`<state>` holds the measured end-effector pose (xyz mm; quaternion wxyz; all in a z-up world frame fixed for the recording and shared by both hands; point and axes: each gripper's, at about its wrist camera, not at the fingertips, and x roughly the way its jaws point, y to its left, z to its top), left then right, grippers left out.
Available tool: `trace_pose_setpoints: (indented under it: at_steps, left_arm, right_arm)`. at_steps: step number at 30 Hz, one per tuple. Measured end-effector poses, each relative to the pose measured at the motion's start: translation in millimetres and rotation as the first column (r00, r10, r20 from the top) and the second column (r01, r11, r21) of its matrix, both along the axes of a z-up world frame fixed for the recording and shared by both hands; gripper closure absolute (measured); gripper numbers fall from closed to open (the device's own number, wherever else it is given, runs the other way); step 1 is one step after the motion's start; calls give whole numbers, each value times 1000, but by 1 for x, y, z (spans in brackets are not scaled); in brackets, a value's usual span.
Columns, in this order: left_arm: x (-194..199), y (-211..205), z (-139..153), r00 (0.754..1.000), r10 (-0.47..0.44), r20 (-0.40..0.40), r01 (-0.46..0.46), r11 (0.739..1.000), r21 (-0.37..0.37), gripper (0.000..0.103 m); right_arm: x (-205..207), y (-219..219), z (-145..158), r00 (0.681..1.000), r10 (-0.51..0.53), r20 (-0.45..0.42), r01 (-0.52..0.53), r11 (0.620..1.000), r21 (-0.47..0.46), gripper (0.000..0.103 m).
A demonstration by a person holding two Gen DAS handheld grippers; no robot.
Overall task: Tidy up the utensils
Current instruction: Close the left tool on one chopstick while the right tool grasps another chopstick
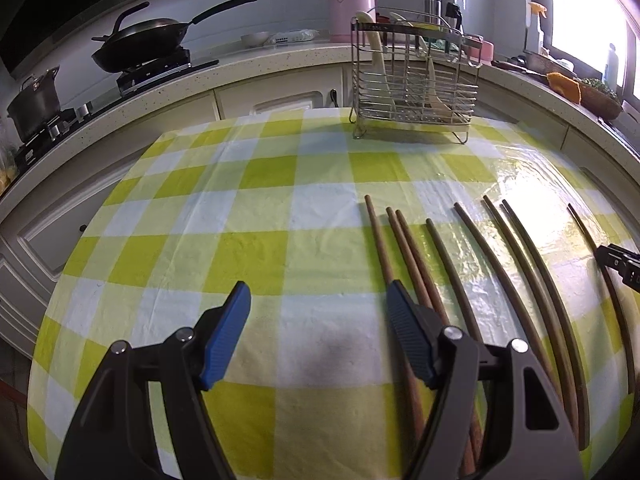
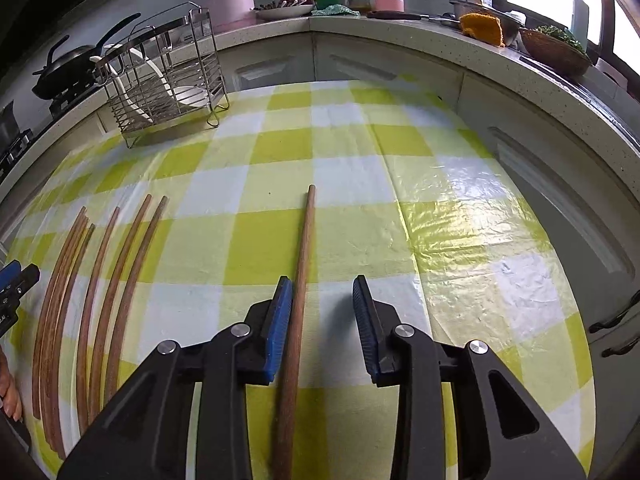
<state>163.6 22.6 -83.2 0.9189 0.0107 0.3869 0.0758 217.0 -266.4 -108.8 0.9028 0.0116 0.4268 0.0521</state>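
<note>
Wooden chopstick (image 2: 302, 264) between right gripper (image 2: 322, 300), seemingly unclamped

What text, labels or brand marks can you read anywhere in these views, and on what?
None can be read.
White marks on the left hand-held gripper, at the right wrist view's left edge: cut off, illegible.
Packet on the counter: print too blurred.

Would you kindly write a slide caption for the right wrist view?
Right gripper open around a single brown wooden chopstick on the green-checked tablecloth, wire utensil rack behind.
</note>
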Motion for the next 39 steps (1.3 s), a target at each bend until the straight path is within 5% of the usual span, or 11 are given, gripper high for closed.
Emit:
trace_pose_setpoints:
  at_steps: [5, 21, 24, 26, 39]
  left_arm:
    - [11, -9, -3, 1000, -10, -23, 10, 1000, 8, 35]
    - [29, -21, -15, 992, -92, -86, 89, 995, -32, 68]
    - [28, -25, -14, 989, -125, -84, 123, 992, -29, 83]
    - [26, -28, -14, 986, -141, -84, 140, 990, -16, 95]
    - [14, -6, 1, 990, -137, -22, 134, 987, -86, 97]
  right_arm:
    - [2, 0, 0, 1000, 9, 0, -9, 1000, 4, 72]
    - [9, 12, 0, 1000, 18, 1, -18, 999, -42, 72]
    - [8, 16, 0, 999, 33, 5, -33, 998, -51, 80]
    - [7, 17, 0, 999, 42, 6, -41, 998, -45, 95]
    - [-6, 25, 16, 992, 96, 81, -102, 992, 71, 96]
